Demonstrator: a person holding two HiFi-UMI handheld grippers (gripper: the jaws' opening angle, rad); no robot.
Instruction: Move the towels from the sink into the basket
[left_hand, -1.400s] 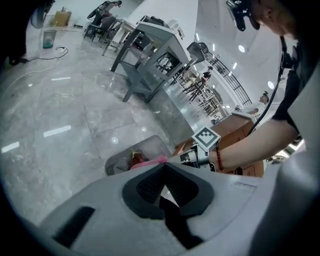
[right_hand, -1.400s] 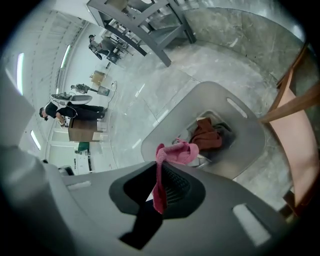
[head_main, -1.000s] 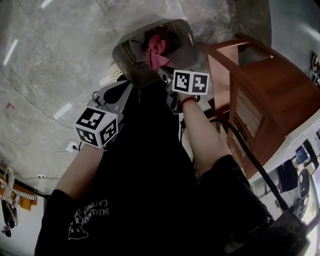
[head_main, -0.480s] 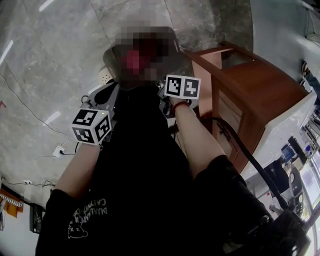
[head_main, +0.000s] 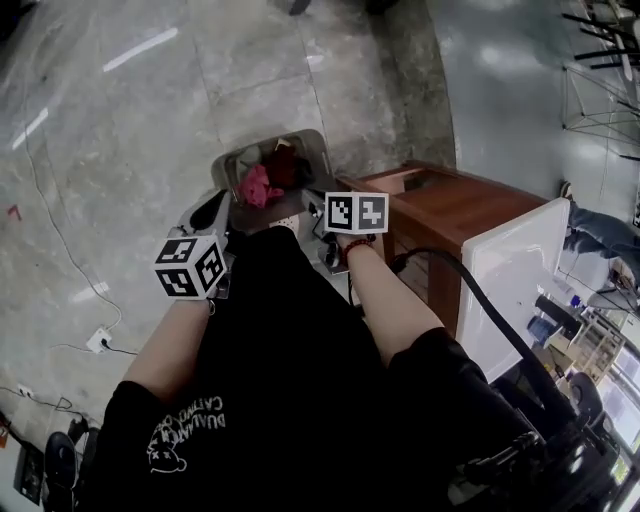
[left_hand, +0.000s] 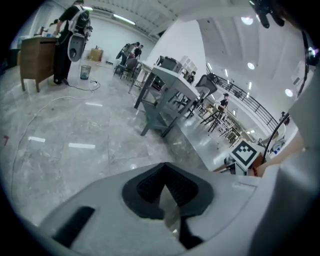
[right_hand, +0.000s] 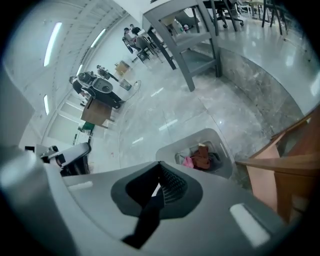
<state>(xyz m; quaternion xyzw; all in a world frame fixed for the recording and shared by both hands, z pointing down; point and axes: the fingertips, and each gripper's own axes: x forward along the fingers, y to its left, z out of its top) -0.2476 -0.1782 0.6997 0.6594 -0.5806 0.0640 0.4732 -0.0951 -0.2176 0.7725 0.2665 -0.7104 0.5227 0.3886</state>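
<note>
A grey basket (head_main: 232, 165) stands on the stone floor and holds a pink towel (head_main: 257, 187) and a dark red towel (head_main: 287, 165). The right gripper view shows the same basket (right_hand: 220, 147) below and ahead, with the pink towel (right_hand: 188, 161) beside the brown-red one (right_hand: 202, 156). My right gripper (right_hand: 159, 186) has just been closing and is shut with nothing between its pads; its marker cube (head_main: 356, 212) hangs near the basket's right side. My left gripper (left_hand: 164, 192) looks shut and holds nothing; its cube (head_main: 190, 266) is at the basket's near left. No sink is in view.
A brown wooden cabinet (head_main: 440, 212) stands right of the basket, with a white unit (head_main: 510, 270) beside it. A black hose (head_main: 470, 290) runs by my right arm. A cable and socket (head_main: 98, 340) lie on the floor at left. Tables and people are far off.
Both grippers have risen away from the basket, which now looks smaller and farther below. The pink towel, earlier bunched high at the right gripper, now lies down in the basket.
</note>
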